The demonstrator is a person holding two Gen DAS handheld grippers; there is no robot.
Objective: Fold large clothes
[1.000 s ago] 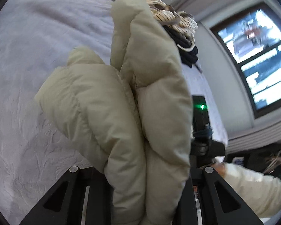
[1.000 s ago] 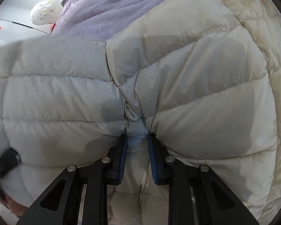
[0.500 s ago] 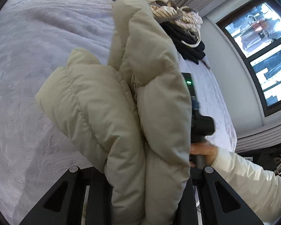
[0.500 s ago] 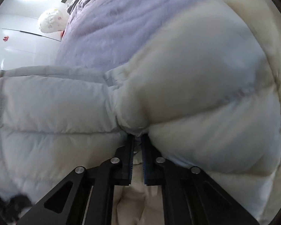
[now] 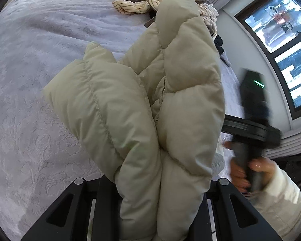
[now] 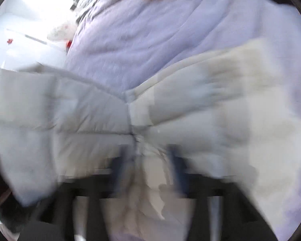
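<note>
A cream puffer jacket (image 5: 150,100) hangs bunched between the fingers of my left gripper (image 5: 150,210), which is shut on it; the fingertips are hidden by the padding. In the right wrist view the same jacket (image 6: 90,120) spreads across the frame, blurred by motion. My right gripper (image 6: 148,160) has its blue pads (image 6: 118,160) apart with jacket fabric lying between them. The right gripper also shows in the left wrist view (image 5: 252,120), held by a hand behind the jacket.
A lilac bedspread (image 5: 40,80) covers the bed (image 6: 150,40) under the jacket. A pile of striped and dark clothes (image 5: 142,4) lies at the far end. A window (image 5: 281,40) is on the right wall.
The right gripper's pads have gone from pinched on the jacket to spread apart, and that view is now blurred by fast motion. In the left view the right gripper has swung further right.
</note>
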